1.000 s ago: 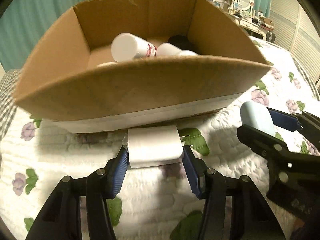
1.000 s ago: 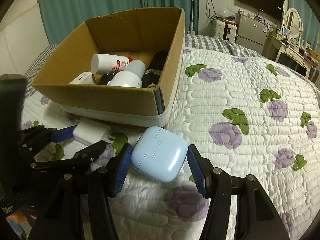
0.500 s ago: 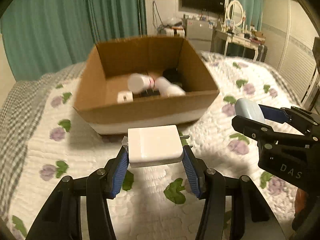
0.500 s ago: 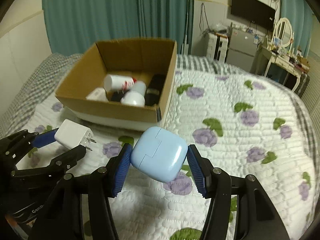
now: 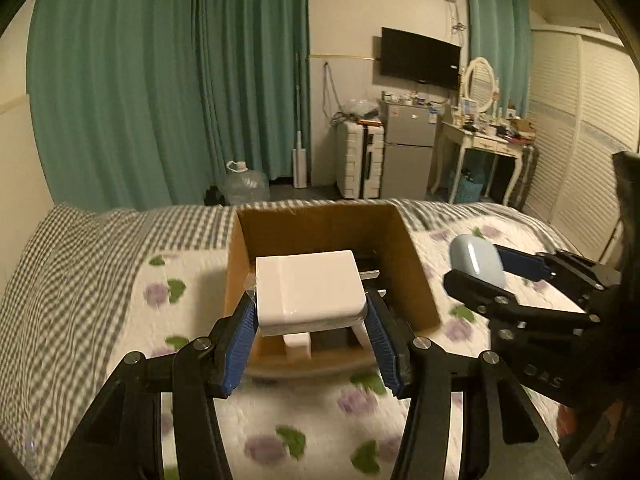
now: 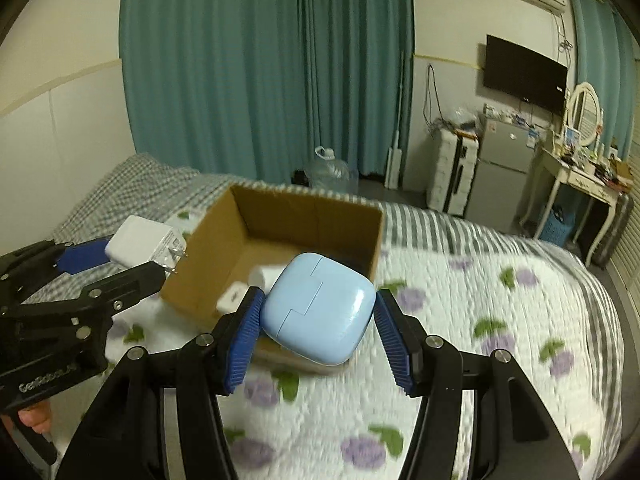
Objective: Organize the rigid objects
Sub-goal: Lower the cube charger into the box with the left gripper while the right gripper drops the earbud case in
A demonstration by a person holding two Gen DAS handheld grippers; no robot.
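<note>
My left gripper [image 5: 310,312] is shut on a white charger plug [image 5: 308,288], held in the air in front of the open cardboard box [image 5: 320,228]. It also shows in the right wrist view [image 6: 144,244], to the left of the box [image 6: 312,220]. My right gripper [image 6: 318,316] is shut on a light blue earbud case [image 6: 320,308], held above the box's near edge. The case also shows in the left wrist view [image 5: 476,260], right of the box. White items [image 6: 262,276] lie inside the box, mostly hidden by the case.
The box sits on a bed with a floral quilt [image 6: 460,360] and a checked sheet [image 5: 60,280]. Beyond the bed are teal curtains [image 5: 160,100], a water jug [image 5: 244,184], a small fridge [image 5: 406,156] and a dressing table [image 5: 480,140].
Both grippers have risen well above the bed with their objects still held. The box now looks smaller and lower in both views, and more of the room shows.
</note>
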